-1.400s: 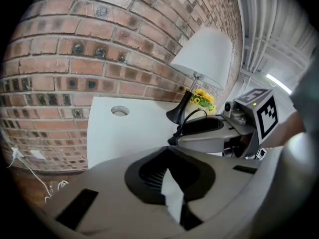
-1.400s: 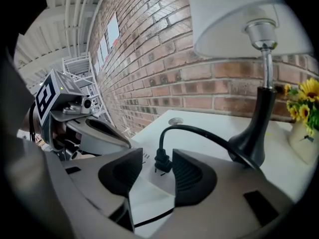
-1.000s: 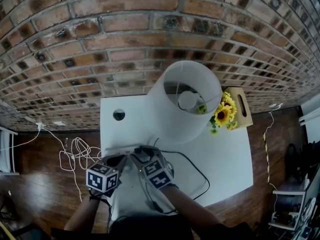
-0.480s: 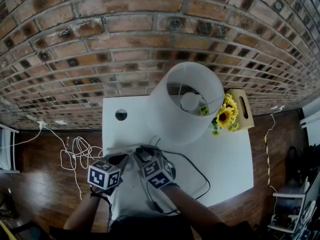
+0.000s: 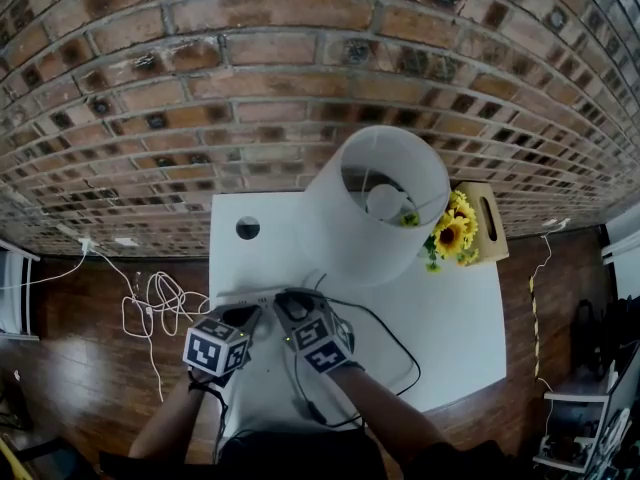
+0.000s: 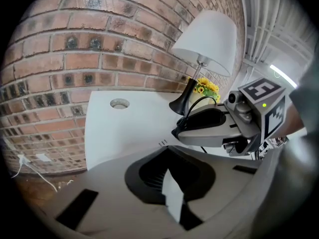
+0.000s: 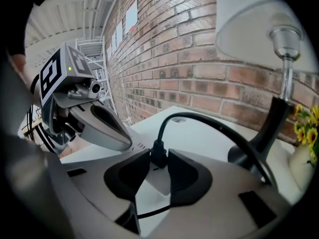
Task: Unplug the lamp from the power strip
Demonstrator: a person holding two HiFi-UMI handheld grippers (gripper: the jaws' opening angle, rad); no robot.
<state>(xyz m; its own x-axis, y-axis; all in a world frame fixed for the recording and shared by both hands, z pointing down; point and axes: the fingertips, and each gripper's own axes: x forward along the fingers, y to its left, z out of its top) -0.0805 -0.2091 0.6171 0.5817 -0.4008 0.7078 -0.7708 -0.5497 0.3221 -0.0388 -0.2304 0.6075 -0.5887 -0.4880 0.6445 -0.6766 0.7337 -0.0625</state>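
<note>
The lamp (image 5: 385, 203), with a white shade and a black stem, stands on the white table (image 5: 450, 308). Its black cord (image 7: 209, 123) runs to a black plug (image 7: 158, 153) seated in the white power strip (image 5: 250, 294) near the table's front left. My right gripper (image 7: 158, 159) has its jaws around this plug and they are closing, the pads touching both its sides. My left gripper (image 6: 169, 183) is shut on the power strip, a white sliver of which shows between its pads. In the head view the left gripper (image 5: 243, 315) and the right gripper (image 5: 290, 304) sit side by side.
A brick wall (image 5: 250, 88) backs the table. Yellow sunflowers (image 5: 450, 230) and a wooden box (image 5: 485, 213) stand right of the lamp. A round cable hole (image 5: 248, 228) is in the table's far left. White cables (image 5: 150, 308) lie on the wooden floor at left.
Both grippers have stayed at the power strip near the front left. The right gripper sits slightly closer over the plug. The lamp and cord have not moved.
</note>
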